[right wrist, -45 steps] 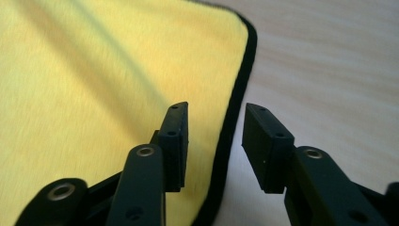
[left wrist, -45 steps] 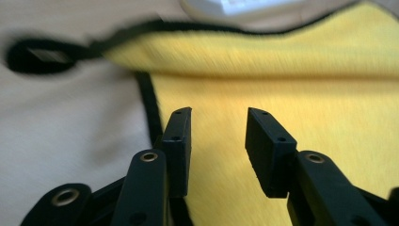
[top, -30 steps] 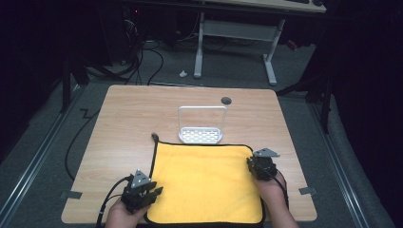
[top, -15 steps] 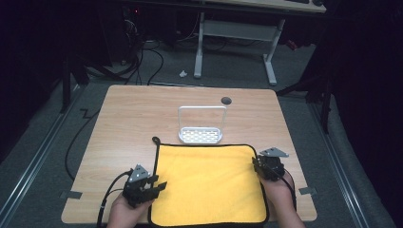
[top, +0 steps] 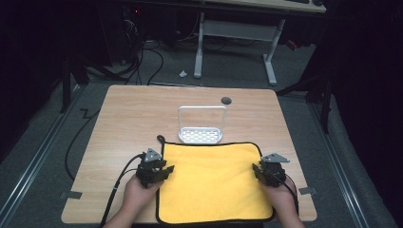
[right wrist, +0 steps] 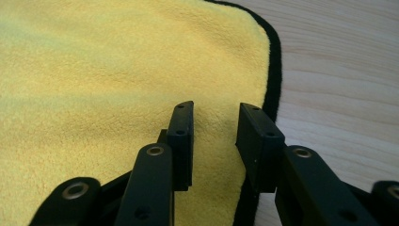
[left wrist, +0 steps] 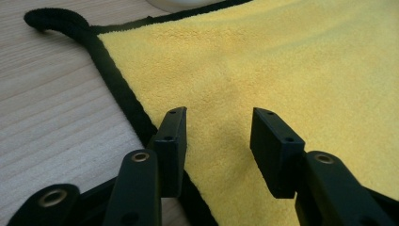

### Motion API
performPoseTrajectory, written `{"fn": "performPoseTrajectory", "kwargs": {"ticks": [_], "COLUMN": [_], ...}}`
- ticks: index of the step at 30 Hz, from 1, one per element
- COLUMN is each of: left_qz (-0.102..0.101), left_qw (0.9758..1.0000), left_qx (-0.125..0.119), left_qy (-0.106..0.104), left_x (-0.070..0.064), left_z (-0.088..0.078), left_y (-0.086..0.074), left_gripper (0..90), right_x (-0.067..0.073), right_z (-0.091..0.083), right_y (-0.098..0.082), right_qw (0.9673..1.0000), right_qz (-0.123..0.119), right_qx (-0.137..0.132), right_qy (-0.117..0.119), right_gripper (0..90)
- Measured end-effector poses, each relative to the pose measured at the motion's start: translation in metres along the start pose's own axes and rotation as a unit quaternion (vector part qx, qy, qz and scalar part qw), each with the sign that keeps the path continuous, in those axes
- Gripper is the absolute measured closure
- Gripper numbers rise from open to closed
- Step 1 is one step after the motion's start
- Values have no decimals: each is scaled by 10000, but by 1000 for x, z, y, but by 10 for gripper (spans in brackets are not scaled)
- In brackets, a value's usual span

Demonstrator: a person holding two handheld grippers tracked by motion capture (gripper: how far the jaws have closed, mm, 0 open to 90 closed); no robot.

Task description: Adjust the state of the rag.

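Hand-held gripper on the left [top: 164,170] and its partner on the right [top: 259,169] hover with jaws parted, empty, over opposite side edges of a yellow microfiber cloth [top: 214,183] lying flat on the desk [top: 128,114]. Likely next: pinching both edges to fold. Both have moved farther up the cloth since earlier.
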State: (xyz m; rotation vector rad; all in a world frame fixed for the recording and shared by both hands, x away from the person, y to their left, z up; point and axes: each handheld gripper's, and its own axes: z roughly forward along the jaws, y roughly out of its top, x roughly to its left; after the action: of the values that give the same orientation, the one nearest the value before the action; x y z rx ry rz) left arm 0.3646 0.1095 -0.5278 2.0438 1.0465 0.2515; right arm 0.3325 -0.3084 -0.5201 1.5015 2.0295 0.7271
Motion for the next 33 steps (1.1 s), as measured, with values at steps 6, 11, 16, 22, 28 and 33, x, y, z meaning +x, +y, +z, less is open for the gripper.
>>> {"fn": "performPoseTrajectory", "kwargs": {"ticks": [6,11,16,22,28,33], "left_qz": [-232,-583,-464,-764,-757,-92], "left_qw": [9991,9970,9979,9961,9955,9956], "left_qx": [-298,-465,-339,-325,-188,-157], "left_qy": [203,206,312,286,539,920], "left_x": [25,46,50,51,44,31], "left_z": [-8,-3,9,25,39,42], "left_y": [3,13,24,35,41,38], "left_gripper": [477,439,420,432,448,641], "right_x": [15,48,82,122,155,179], "right_z": [-24,-41,-50,-53,-54,-53], "right_y": [0,-1,4,9,11,12], "right_qw": [9988,9952,9900,9806,9720,9647], "right_qz": [-259,-430,-772,-1229,-1606,-1860], "right_qx": [-417,-786,-994,-1120,-1106,-1102], "right_qy": [69,402,642,1036,1311,1505], "right_gripper": [610,575,529,521,516,516]}}
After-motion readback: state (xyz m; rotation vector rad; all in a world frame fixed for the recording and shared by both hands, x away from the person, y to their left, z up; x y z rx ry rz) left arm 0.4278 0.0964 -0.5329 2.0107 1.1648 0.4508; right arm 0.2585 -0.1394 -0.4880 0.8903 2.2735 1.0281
